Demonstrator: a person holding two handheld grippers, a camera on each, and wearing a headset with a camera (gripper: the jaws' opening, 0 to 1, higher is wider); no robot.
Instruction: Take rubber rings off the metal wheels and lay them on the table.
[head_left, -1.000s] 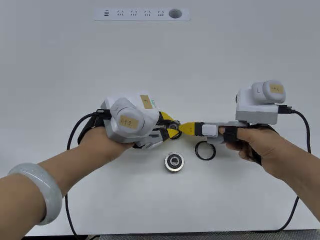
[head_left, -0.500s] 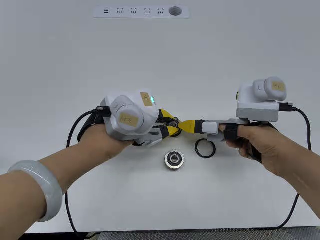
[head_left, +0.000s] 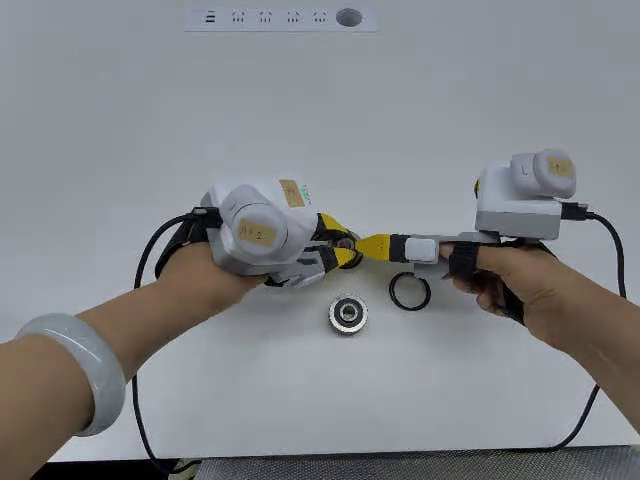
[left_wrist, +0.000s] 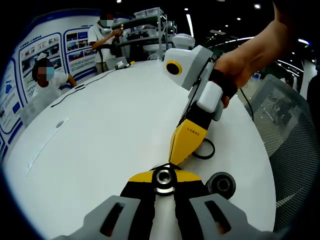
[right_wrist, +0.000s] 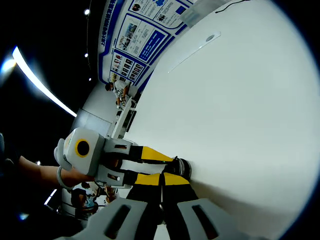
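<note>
White table (head_left: 480, 120), seen from above in the head view. White power strip (head_left: 283, 17) lies at the far edge.

Left side: pale green bangle (head_left: 70, 365) on the wrist. Left hand (head_left: 195, 285) wraps the left gripper (head_left: 340, 242), whose long axis runs left to right with the yellow-and-black jaws pointing right. A black cable (head_left: 150, 265) loops off its rear. The jaws are clamped on a small round metal wheel (head_left: 347, 243), held above the table just left of centre. In the left gripper view the wheel sits between the two yellow tips, its flat face and hub hole turned back towards that camera.

Centre: right gripper (head_left: 365, 246) comes in from the right. Its long axis is also left to right, and its jaws point left, straight at the held wheel. The two yellow jaws are drawn close together into one narrow wedge, tips touching the wheel's rim. What they pinch there is too small to tell.

On the table, nearer than the grippers: a second metal wheel (head_left: 347, 313) lies flat, hub hole up, below the held one and apart from it. Just to its right a loose black rubber ring (head_left: 410, 291) lies flat under the right gripper's body, close to the second wheel but not touching it.

Right side: right hand (head_left: 510, 285) grips the right gripper's handle.
</note>
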